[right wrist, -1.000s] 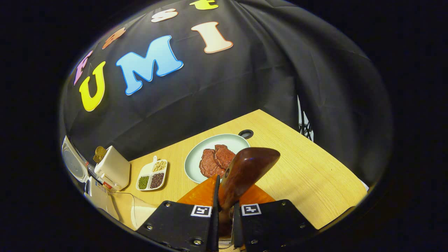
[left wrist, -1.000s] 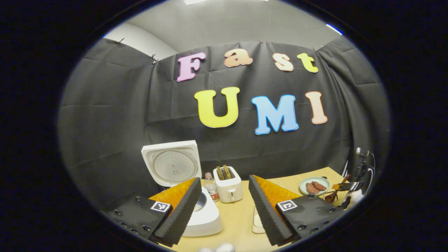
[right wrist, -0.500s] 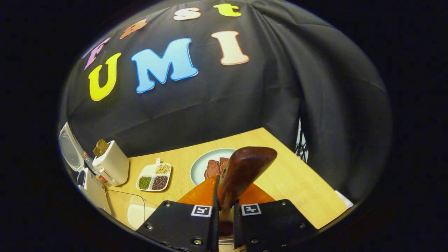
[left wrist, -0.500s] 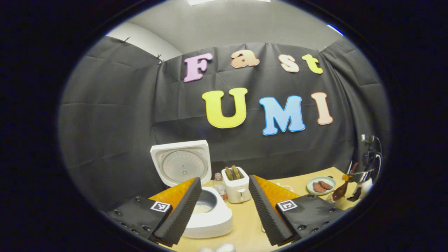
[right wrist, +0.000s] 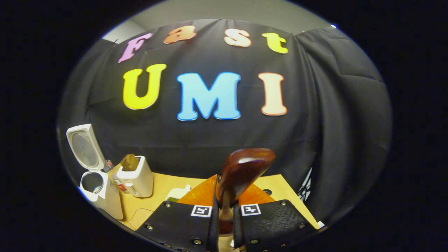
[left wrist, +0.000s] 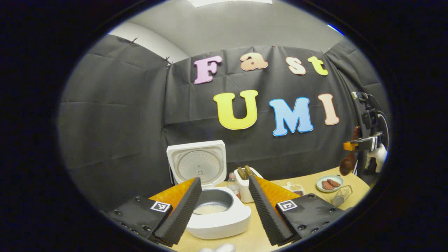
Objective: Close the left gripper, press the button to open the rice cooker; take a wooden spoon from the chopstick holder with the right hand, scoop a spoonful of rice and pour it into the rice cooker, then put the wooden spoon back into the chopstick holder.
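Observation:
The white rice cooker (left wrist: 224, 220) stands open just beyond my left gripper (left wrist: 224, 182), its lid (left wrist: 197, 164) upright and white rice in the pot (left wrist: 213, 207). That gripper is open with nothing between its fingers. High at the far right, my right gripper (left wrist: 362, 143) holds the dark wooden spoon (left wrist: 347, 165), bowl hanging down, above the wire chopstick holder (left wrist: 341, 196). In the right gripper view the right gripper (right wrist: 226, 196) is shut on the wooden spoon (right wrist: 245, 169), whose bowl stands up ahead. The rice cooker (right wrist: 93, 183) sits far left there.
A white toaster (left wrist: 244, 187) with bread and a small bottle (left wrist: 231, 180) stand behind the cooker. A sectioned dish (left wrist: 296, 189) and a plate of meat (left wrist: 329, 183) lie on the wooden table (left wrist: 308, 185). A clear container (right wrist: 140, 217) sits near the table's front.
My right gripper has risen well above the table with the spoon, its view tilting up to the wall. The left gripper has shifted, bringing the cooker toward the middle of its view, and stays open.

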The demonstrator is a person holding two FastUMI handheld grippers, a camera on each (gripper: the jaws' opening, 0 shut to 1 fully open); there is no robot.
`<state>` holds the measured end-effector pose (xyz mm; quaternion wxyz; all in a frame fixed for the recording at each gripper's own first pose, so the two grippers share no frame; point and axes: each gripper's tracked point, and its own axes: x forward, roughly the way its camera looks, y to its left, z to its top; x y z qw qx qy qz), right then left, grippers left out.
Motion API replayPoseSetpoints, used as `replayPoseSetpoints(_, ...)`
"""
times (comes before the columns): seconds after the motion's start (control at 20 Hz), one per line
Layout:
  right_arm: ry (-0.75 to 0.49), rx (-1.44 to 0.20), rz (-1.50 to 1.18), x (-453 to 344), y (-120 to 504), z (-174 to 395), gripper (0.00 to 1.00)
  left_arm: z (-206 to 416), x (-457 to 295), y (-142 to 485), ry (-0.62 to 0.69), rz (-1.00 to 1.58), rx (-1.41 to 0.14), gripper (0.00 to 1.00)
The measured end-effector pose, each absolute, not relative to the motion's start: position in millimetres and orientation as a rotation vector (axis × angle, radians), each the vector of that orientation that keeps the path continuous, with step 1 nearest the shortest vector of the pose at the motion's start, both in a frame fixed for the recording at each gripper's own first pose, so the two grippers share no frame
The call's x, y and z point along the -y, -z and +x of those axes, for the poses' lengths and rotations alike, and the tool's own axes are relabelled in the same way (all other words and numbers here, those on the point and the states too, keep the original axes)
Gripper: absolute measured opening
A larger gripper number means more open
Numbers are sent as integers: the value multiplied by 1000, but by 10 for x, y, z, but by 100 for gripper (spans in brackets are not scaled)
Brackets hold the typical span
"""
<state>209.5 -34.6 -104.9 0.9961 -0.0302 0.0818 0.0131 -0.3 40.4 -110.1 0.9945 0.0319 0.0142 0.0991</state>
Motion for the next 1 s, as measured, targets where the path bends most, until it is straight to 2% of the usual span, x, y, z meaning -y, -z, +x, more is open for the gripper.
replayPoseSetpoints(0.15,-107,-163,-145,-238,1177,2055,16,-43,-477,1155,-198,73,-34,95)
replayPoseSetpoints(0.35,-192,-212,-306,-767,1702,2000,17,-88,-562,1165,-196,79,-32,94)
replayPoseSetpoints(0.6,-247,-258,-500,-982,2329,1938,17,-162,-680,1183,-210,100,-27,95)
replayPoseSetpoints(1.0,-276,-315,-692,-1016,2955,2047,17,-244,-771,1208,-253,165,-17,96)
